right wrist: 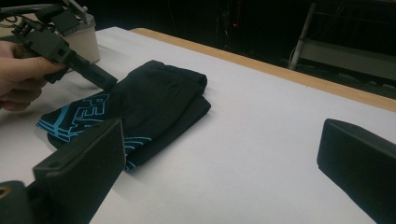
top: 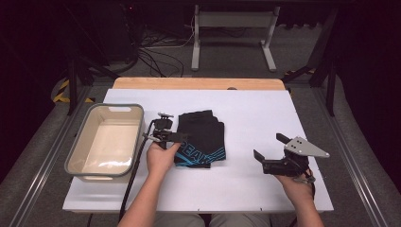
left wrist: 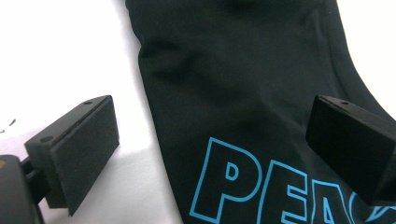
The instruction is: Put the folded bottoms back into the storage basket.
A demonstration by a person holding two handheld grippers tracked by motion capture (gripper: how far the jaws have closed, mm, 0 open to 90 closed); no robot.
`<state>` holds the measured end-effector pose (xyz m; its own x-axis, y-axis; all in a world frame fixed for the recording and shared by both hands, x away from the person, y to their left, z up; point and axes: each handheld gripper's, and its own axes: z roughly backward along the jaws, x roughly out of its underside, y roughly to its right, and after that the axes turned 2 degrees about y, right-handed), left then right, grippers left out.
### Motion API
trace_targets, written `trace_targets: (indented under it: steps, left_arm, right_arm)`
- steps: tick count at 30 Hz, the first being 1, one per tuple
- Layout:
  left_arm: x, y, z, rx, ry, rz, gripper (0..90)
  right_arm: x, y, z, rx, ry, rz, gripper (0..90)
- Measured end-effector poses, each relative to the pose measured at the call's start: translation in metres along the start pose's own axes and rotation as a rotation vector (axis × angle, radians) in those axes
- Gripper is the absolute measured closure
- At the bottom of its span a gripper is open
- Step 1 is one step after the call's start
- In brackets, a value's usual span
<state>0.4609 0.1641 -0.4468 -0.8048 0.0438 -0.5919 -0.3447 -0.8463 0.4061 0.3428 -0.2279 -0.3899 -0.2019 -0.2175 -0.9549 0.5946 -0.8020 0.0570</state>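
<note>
A folded black shirt [top: 202,135] with blue lettering lies on the white table cover, left of centre. My left gripper [top: 181,138] is at the shirt's left edge, pointing right, and it is open. In the left gripper view its jaws [left wrist: 215,144] straddle that edge: one pad [left wrist: 79,149] is over bare table, the other is over the black shirt [left wrist: 233,70]. My right gripper [top: 270,147] hovers open to the right, well apart from the shirt, with nothing between its jaws [right wrist: 224,163]. In its view the shirt [right wrist: 154,98] lies ahead, with the left gripper [right wrist: 70,51] touching it.
A grey-rimmed, cream plastic bin [top: 116,106] stands empty at the table's left, close to my left hand. The white cover [top: 265,109] ends in a wooden strip [top: 198,83] at the back. Beyond it are cables and a metal stand on the floor.
</note>
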Motion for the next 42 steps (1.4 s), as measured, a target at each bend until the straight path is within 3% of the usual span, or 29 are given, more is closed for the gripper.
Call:
trace_targets:
  steps: [6,18,21,27,29,34,37,42]
  left_arm:
    - [0.0,0.001,-0.001,-0.006,0.006,0.018,3.2]
    - [0.0,0.004,-0.004,0.072,-0.007,0.033,5.6]
    - [0.0,0.006,-0.007,0.1,-0.002,0.022,8.9]
    - [-0.001,0.013,-0.011,0.101,-0.016,0.002,9.3]
    - [-0.003,0.018,-0.014,0.135,-0.03,-0.003,12.9]
    - [-0.004,0.021,-0.016,0.136,-0.032,-0.003,13.9]
    - [-0.004,0.02,-0.017,0.157,-0.027,0.003,18.3]
    - [-0.005,0.023,-0.019,0.157,-0.026,0.014,24.1]
  right_arm:
    - [0.0,0.0,0.0,0.002,0.001,-0.001,1.8]
    - [-0.001,-0.002,0.0,-0.002,0.004,0.003,1.8]
    - [-0.002,-0.003,0.0,-0.005,0.001,0.007,1.9]
    - [-0.002,-0.003,0.0,-0.006,0.002,0.007,1.8]
    - [-0.002,-0.003,0.0,-0.005,0.002,0.005,1.8]
    - [-0.002,-0.003,0.001,-0.008,0.007,0.005,1.9]
    - [-0.002,-0.003,0.001,-0.009,0.007,0.005,1.8]
    - [-0.002,-0.003,0.0,-0.008,0.006,0.004,1.8]
